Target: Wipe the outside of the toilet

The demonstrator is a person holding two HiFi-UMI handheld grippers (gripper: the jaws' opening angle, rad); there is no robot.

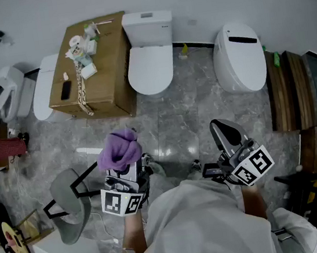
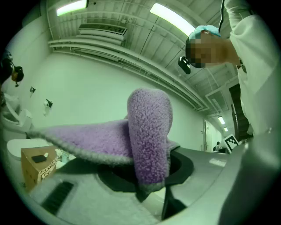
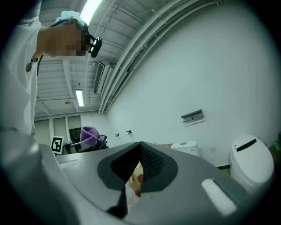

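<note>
No text is legible — only square coded markers on the left cube and right cube.

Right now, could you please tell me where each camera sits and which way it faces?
Head view: on the person's head, steeply down at toilets, cardboard box; white clothing, left hand-held gripper, right hand-held gripper show.
Left gripper view: rides the left one, along jaws gripping a purple cloth; person's torso right.
Right gripper view: rides the right one, along shut jaws toward wall and rounded toilet; torso left.
Shared: head and right gripper views show that cloth and toilet.
</note>
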